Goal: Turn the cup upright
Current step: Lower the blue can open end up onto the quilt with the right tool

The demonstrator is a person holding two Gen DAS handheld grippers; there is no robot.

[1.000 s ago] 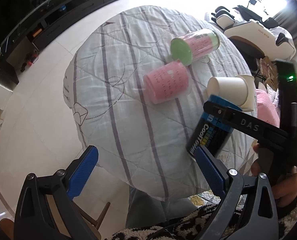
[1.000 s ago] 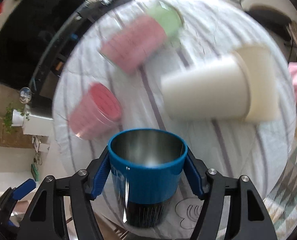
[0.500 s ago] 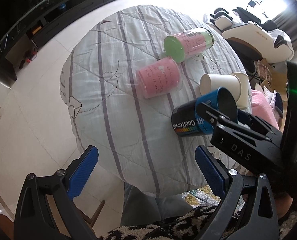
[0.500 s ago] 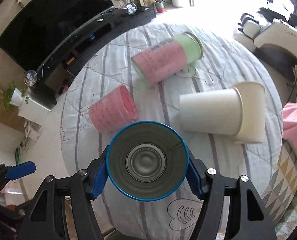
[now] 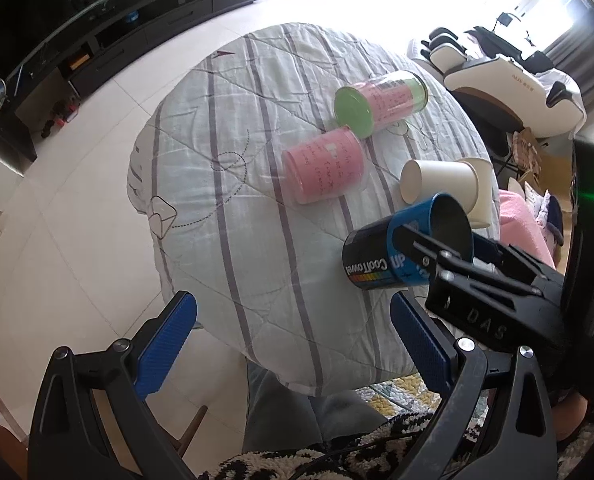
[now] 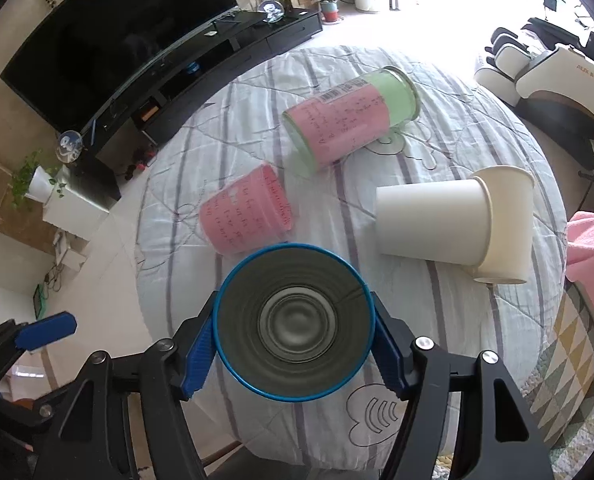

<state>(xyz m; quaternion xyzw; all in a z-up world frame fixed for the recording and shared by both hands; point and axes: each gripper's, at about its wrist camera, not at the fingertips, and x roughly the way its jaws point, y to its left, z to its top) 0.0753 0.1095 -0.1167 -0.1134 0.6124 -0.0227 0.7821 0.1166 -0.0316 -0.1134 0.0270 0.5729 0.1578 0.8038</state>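
Two hand-held grippers are in view: the right hand-held gripper (image 6: 293,354) clamps the blue cup (image 6: 295,322) on its side above the desk's (image 5: 237,208) near edge, mouth toward its camera. The left hand-held gripper (image 5: 293,340) hangs spread wide, holding nothing, off the near edge.

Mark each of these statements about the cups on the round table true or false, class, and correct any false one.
1. The right hand-held gripper grips the blue cup. True.
2. The left hand-held gripper holds a pink cup. False: it is open and holds nothing.
3. The white paper cups lie on their side. True.
4. The green-lidded cup stands upright. False: it lies on its side.
5. The blue cup is full of water. False: its steel inside shows empty.
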